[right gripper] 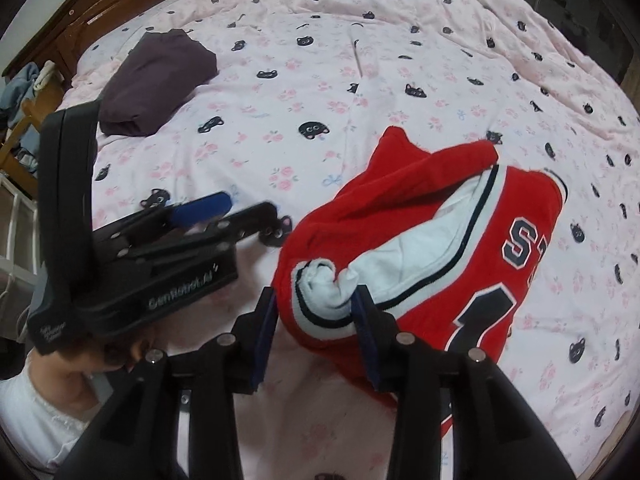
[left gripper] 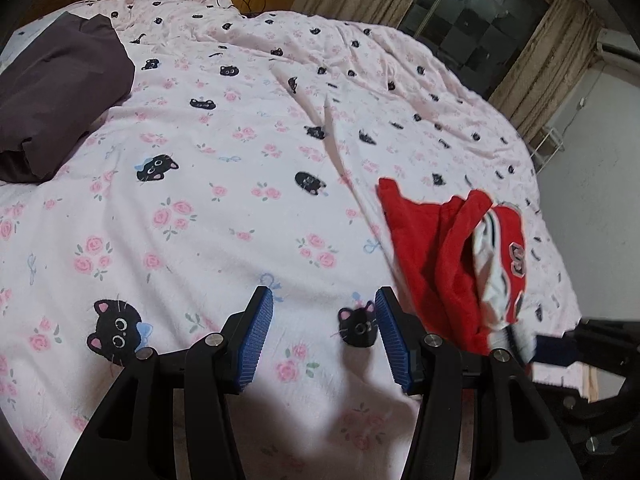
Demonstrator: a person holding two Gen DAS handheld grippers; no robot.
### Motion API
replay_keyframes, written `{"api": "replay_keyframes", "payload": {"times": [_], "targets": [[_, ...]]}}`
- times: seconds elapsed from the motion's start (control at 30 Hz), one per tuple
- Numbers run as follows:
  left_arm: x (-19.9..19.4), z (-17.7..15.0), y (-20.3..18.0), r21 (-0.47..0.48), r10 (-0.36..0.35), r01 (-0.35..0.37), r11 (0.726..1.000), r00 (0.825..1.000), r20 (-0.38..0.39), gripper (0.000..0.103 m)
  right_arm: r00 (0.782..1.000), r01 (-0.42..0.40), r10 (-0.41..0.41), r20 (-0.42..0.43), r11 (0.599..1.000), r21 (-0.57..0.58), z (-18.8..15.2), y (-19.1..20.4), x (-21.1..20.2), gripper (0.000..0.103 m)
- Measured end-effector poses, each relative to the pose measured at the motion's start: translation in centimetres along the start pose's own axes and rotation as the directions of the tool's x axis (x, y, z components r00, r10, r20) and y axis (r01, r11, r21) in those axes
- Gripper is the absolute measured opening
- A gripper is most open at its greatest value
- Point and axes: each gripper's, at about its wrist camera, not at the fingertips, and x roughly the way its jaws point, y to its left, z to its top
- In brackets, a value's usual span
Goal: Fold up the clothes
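Observation:
A red jersey [right gripper: 460, 232] with white lining, dark trim and dark letters lies crumpled on the pink cat-print bedspread [right gripper: 360, 80]. My right gripper [right gripper: 316, 304] is partly closed around the jersey's bunched white and red edge, which fills the gap between the pads. My left gripper [left gripper: 324, 304] is open and empty, hovering over the bedspread [left gripper: 200, 200] just left of the jersey [left gripper: 432, 264]. The left gripper also shows in the right wrist view [right gripper: 240, 208], left of the jersey.
A folded dark purple garment [left gripper: 56, 92] lies at the far left of the bed; it also shows in the right wrist view [right gripper: 156, 80]. Curtains and a dark window [left gripper: 472, 16] stand beyond the bed. A wooden headboard [right gripper: 80, 20] is at left.

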Motion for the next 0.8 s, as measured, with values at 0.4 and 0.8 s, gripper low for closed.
{"api": "replay_keyframes", "payload": {"times": [0.4, 0.8], "targets": [[-2.6, 0.1, -4.9, 0.17, -0.237, 0.22, 0.961, 0.967, 0.088, 0.052, 0.985, -0.147, 0.115, 0.129, 0.95, 0.274, 2.1, -7.7, -5.3, 0.04], [0.3, -1.2, -5.3, 0.179, -0.127, 0.13, 0.975, 0.991, -0.027, 0.063, 0.996, -0.046, 0.076, -0.039, 0.856, 0.514, 9.2, -13.9, 3.9, 0.04]]}}
